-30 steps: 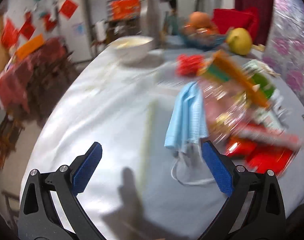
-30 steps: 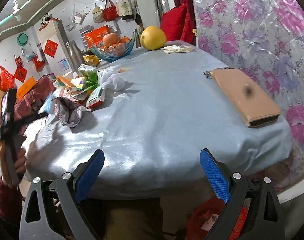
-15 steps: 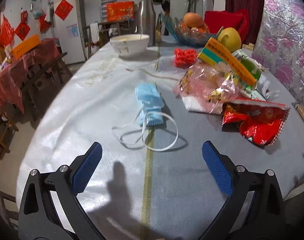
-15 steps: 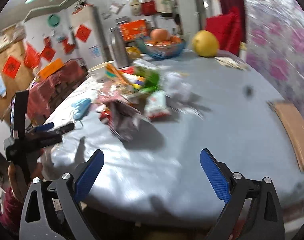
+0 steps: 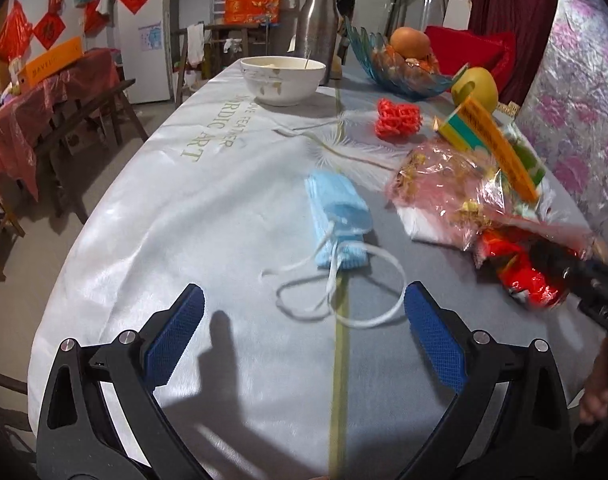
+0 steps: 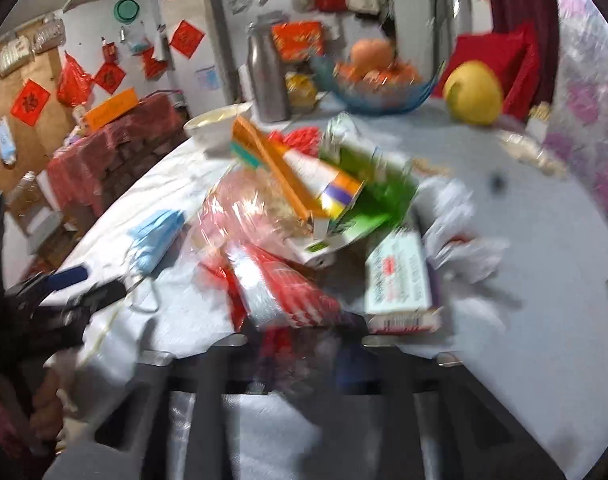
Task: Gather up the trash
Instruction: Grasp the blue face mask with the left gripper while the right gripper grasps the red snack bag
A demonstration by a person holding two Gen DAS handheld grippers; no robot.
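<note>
The shiny grey cloth on the desk (image 5: 152,216) has pale green words printed on it: "NORDIC ART", partly cut off, with smaller letters beside. The left claw (image 5: 304,320) hangs over the cloth with its blue bumpy pads wide apart and nothing between them. Just ahead of it lies a soft blue face mask (image 5: 338,220), folded, its white loops curled on the cloth. Behind stands a round white bowl (image 5: 282,80). To the right sits the trash pile: a crinkly clear pink bag (image 5: 456,196), an orange and teal box (image 5: 492,144), and a shiny red wrapper (image 5: 520,276). The right claw (image 6: 304,360) is blurry; its jaws have just snapped together on the red wrapper's edge.
</note>
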